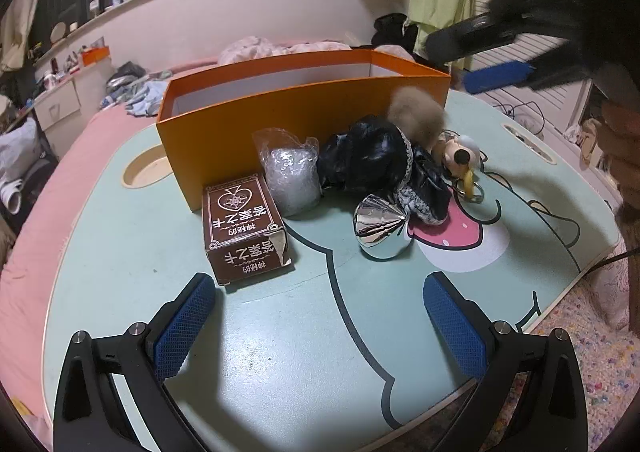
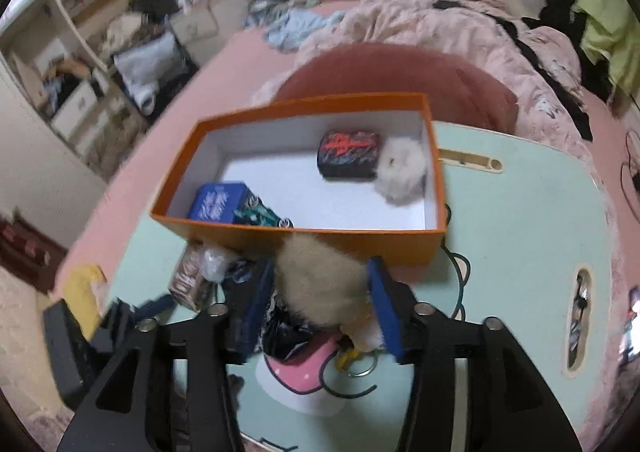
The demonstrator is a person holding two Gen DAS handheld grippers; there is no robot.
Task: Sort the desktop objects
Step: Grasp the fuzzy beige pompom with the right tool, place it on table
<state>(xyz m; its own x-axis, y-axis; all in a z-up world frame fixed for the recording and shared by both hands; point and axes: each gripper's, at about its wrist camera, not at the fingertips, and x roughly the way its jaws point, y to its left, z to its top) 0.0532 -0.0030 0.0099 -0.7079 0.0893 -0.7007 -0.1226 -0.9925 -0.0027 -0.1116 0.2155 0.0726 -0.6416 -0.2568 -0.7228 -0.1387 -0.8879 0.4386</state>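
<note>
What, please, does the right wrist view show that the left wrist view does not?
Only the right wrist view shows inside the orange cardboard box: a blue carton, a black case with a red pattern and a white fluffy pompom. Only the left wrist view shows the shiny silver cone and the open left claw. Both show the box, the brown printed card box and the tan fur ball.

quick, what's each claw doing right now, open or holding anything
Left claw: open, empty, over the table.
Right claw: open, nothing gripped, above the tan pompom.
</note>
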